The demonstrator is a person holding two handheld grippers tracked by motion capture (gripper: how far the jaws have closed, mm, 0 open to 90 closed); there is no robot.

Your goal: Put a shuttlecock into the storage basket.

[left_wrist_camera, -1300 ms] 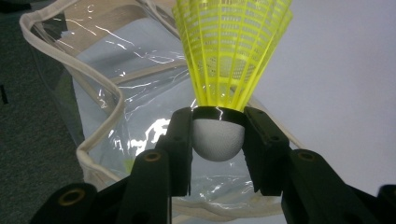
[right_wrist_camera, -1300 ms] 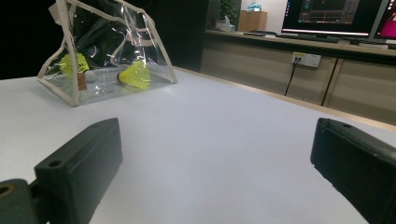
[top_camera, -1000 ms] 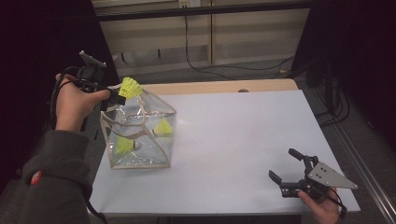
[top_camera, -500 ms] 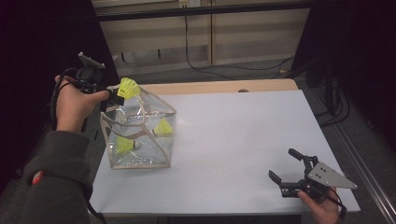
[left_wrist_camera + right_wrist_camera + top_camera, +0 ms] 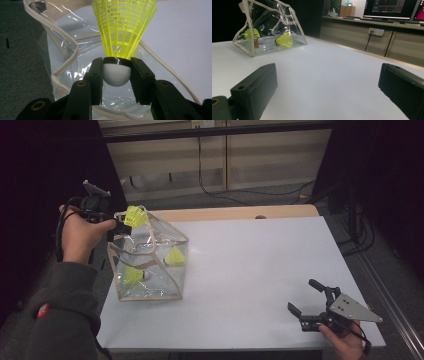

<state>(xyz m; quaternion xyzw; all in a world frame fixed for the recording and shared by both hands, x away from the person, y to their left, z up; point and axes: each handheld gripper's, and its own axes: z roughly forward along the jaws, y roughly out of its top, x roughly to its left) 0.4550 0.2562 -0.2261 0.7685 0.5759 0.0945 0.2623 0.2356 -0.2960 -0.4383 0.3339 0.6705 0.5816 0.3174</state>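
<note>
Yellow shuttlecock (image 5: pixel 124 37) clamped by its cork in left tongs (image 5: pixel 116 72), just above clear bag (image 5: pixel 150 265) rim at table (image 5: pixel 260 270) left edge. Right tongs (image 5: pixel 312 300) apart, near front-right corner; wide bare table between.

A shuttlecock (image 5: pixel 124 30) is held in the left tool (image 5: pixel 116 75), just above the bag (image 5: pixel 150 265); two more are contained below it.
</note>
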